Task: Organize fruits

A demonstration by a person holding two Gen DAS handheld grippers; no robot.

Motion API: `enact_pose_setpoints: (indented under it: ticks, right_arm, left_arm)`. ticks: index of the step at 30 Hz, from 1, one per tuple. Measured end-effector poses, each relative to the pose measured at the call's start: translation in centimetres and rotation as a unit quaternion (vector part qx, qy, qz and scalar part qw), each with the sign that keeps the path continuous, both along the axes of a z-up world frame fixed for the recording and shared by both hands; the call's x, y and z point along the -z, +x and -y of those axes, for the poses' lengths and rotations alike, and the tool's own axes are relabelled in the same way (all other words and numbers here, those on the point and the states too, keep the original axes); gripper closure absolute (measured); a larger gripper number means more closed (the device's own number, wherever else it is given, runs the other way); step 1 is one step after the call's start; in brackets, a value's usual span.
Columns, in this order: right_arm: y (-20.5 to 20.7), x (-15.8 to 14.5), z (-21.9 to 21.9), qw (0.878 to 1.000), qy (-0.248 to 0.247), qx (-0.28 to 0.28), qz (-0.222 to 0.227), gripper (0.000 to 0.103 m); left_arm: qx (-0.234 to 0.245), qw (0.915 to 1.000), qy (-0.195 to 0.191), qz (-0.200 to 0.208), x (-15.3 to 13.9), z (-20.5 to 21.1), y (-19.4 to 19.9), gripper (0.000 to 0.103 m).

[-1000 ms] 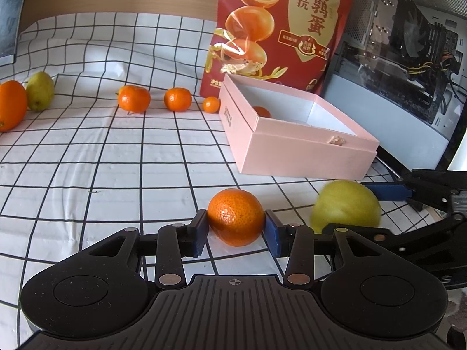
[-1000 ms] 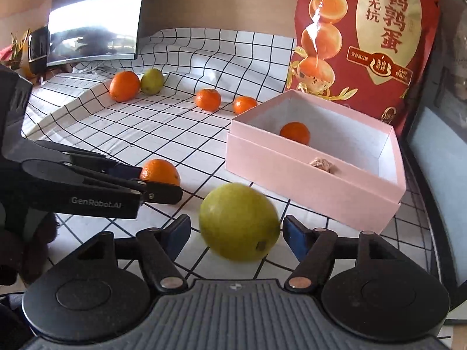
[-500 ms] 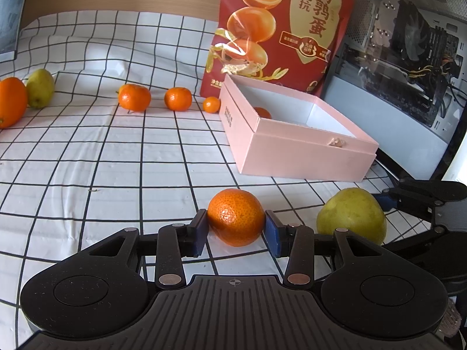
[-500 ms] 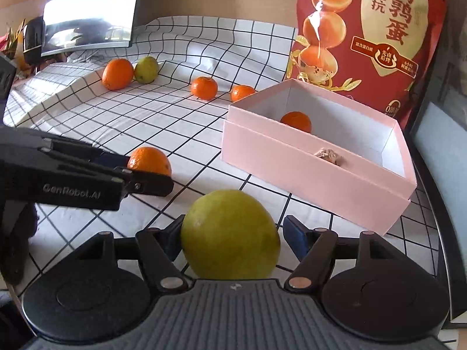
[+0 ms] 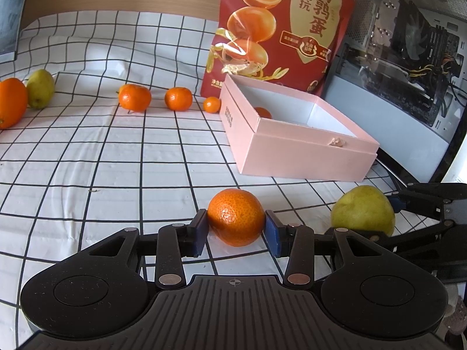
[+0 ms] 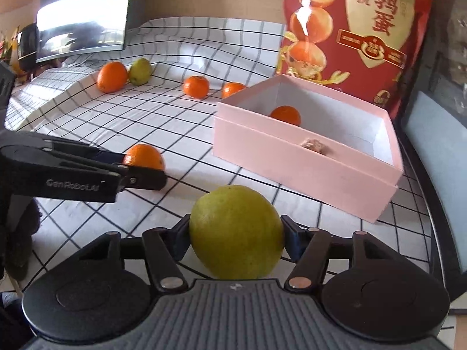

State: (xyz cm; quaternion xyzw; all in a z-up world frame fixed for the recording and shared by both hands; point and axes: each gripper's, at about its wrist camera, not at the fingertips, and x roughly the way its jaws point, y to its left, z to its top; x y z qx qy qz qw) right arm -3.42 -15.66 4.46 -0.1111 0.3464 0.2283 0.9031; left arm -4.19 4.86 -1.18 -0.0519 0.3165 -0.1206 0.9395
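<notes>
My left gripper (image 5: 236, 230) is shut on a mandarin (image 5: 235, 217) that rests on the checked cloth, both blue pads against its sides. To its right, my right gripper (image 6: 236, 233) surrounds a yellow-green pear (image 6: 236, 230). Its jaws are closing and both pads touch the pear's sides. The left wrist view shows that pear (image 5: 362, 210) low on the cloth. An open pink box (image 6: 292, 160) stands just beyond both grippers, with one mandarin (image 6: 285, 115) inside it.
Along the back of the cloth lie an orange (image 5: 11, 106), a second pear (image 5: 41, 92) and three mandarins (image 5: 135, 97). A red snack bag (image 5: 280, 29) stands behind the box. A computer case (image 5: 408, 58) borders the right side, a monitor (image 6: 84, 14) the far left.
The right gripper came forward around the pear and its jaws narrowed until the pads touched it. The left gripper and its mandarin have not moved.
</notes>
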Motion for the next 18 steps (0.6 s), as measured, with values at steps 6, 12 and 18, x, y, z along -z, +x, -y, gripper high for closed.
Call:
enact_pose_setpoints:
  ticks: [6, 12, 18]
  right_arm:
    - [0.5, -1.0, 1.6, 0.999, 0.019, 0.030, -0.006, 0.040]
    - [2.3, -5.7, 2.4, 0.997, 0.051, 0.051, 0.025, 0.040]
    - [9.0, -8.5, 2.1, 0.991, 0.041, 0.120, 0.038, 0.040]
  left_arm:
    - [0.014, 0.9991, -0.040, 0.001, -0.8, -0.3, 1.2, 0.057]
    - [0.074, 0.9886, -0.108, 0.074, -9.0, 1.1, 7.5, 0.057]
    - [0.131, 0.9838, -0.113, 0.046, -12.3, 5.6, 17.7, 0.057]
